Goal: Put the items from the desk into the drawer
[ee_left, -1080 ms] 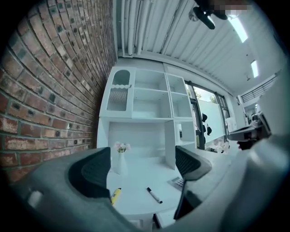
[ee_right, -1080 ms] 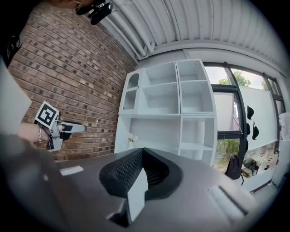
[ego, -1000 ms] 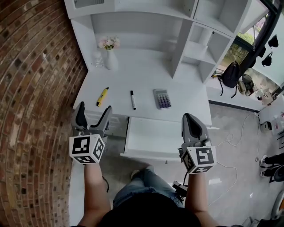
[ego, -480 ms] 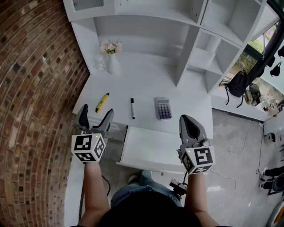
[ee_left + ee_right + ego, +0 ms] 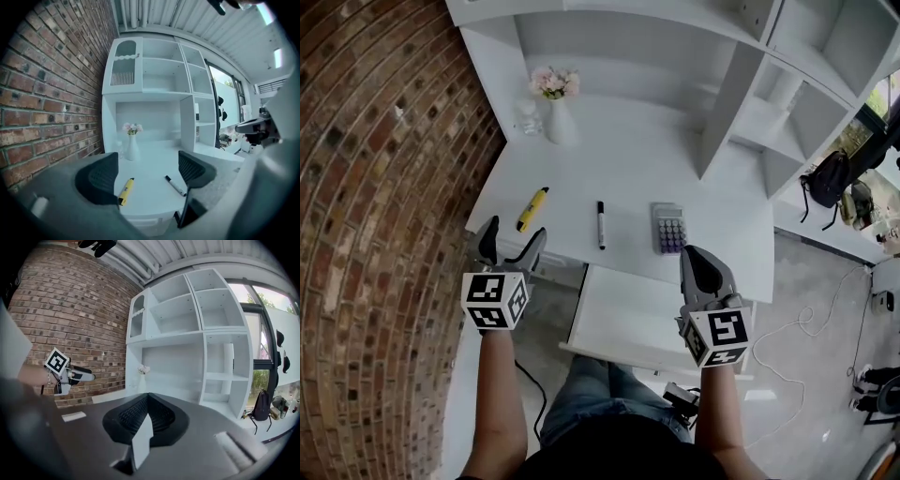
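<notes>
Left hand-held gripper [image 5: 514, 236] empty, apart, just narrowing; right hand-held gripper [image 5: 701, 258] together; clipping the slim yellow marker [image 5: 532, 208] ahead may roll it.

Open drawer [image 5: 623, 314] clear from above, bare desk [image 5: 581, 169] between yellow marker [image 5: 532, 208], black marker [image 5: 601, 225] and calculator [image 5: 668, 228], brick wall [image 5: 375, 187] hemming the left
</notes>
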`<state>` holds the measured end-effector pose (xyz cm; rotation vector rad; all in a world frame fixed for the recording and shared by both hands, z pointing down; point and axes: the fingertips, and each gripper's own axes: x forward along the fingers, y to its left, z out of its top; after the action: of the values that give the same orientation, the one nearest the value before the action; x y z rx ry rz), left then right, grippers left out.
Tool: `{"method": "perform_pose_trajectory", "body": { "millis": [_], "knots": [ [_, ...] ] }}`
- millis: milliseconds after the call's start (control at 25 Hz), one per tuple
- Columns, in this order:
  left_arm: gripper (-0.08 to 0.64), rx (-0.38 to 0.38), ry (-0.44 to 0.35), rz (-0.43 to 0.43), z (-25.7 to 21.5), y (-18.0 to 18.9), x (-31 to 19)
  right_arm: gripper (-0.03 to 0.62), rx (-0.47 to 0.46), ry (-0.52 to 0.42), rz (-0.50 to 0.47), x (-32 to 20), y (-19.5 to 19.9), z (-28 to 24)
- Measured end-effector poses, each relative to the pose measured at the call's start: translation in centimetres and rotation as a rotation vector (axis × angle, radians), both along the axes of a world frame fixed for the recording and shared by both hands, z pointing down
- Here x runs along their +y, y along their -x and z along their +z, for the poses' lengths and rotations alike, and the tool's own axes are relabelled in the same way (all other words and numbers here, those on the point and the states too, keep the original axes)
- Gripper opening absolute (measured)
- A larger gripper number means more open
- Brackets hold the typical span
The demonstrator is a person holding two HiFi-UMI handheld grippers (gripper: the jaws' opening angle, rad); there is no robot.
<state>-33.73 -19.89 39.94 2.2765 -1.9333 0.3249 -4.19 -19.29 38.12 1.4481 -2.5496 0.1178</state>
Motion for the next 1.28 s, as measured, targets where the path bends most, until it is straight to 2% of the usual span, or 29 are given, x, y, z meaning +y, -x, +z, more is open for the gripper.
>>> {"method": "perform_pose_trajectory", "body": {
  "millis": [160, 280, 480, 640, 760, 960, 1160, 1280],
  "knots": [
    [0.397, 0.022, 0.069, -0.001, 3.6, 2.8, -2.6, 0.011, 0.019, 0.043, 0.013, -1.9, 2.5, 2.1],
    [0.396, 0.008, 0.109, 0.01, 6.6, 4.6, -5.0, 0.011, 0.044, 0.073, 0.016, -3.2, 4.6, 3.6],
    [0.396, -0.014, 0.198, 0.073, 11.5, 6.4, -9.1, 0.011, 0.07, 0.121, -0.021, -4.4, 8.2, 6.0],
    [0.391, -0.04, 0.293, 0.134, 15.8, 6.9, -11.9, 0.009, 0.092, 0.162, -0.022, -5.1, 9.2, 7.7],
    [0.304, -0.095, 0.376, 0.175, 19.5, 7.4, -13.4, 0.009, 0.106, 0.189, -0.012, -5.6, 9.3, 8.6],
    [0.234, -0.058, 0.514, 0.164, 23.6, 7.8, -14.7, 0.011, 0.123, 0.214, 0.011, -6.4, 9.0, 9.4],
    [0.162, -0.065, 0.581, 0.149, 25.7, 7.4, -14.9, 0.011, 0.139, 0.229, 0.023, -6.6, 9.0, 9.7],
    [0.149, -0.064, 0.571, 0.136, 26.0, 7.3, -14.9, 0.009, 0.147, 0.233, 0.018, -6.3, 9.1, 9.7]
  ]
}}
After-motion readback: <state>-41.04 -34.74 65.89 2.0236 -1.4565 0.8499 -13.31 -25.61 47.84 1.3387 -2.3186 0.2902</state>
